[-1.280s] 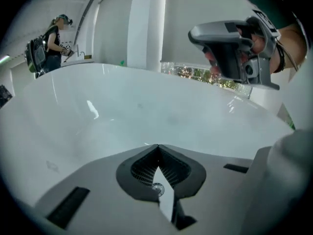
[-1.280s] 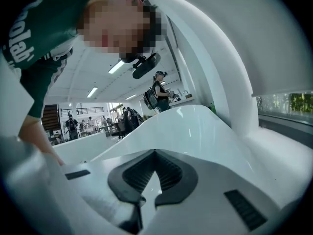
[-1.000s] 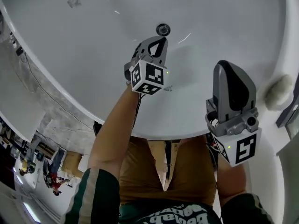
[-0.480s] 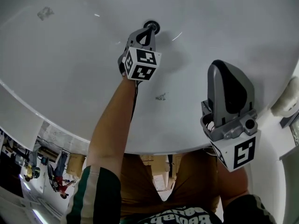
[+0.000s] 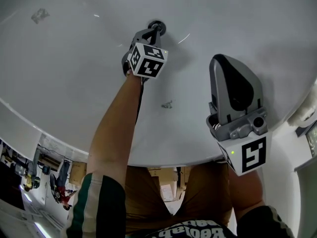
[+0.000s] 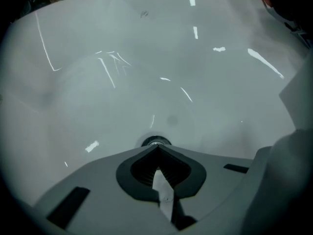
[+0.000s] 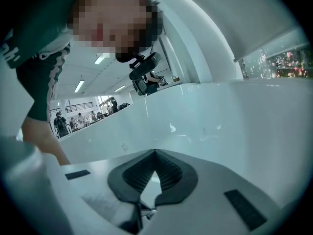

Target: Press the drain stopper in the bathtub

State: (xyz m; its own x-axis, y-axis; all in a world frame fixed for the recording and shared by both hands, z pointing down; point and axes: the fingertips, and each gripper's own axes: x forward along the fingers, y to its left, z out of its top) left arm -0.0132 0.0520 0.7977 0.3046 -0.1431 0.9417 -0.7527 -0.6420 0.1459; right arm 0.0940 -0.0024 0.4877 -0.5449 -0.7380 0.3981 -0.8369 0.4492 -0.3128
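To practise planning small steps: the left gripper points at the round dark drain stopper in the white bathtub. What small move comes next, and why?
Probably push the left gripper down along its own line: its jaws are shut, and the round dark drain stopper sits just beyond their tips.

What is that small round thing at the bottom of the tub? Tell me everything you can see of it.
It is the drain stopper, a small round fitting set low in the glossy white floor of the bathtub. It shows a dark outer ring and a shiny, metal-looking centre. Only its far edge is visible, because the closed tip of the left tool points steeply down right at it and covers the rest. Whether the tip is actually touching it cannot be told.
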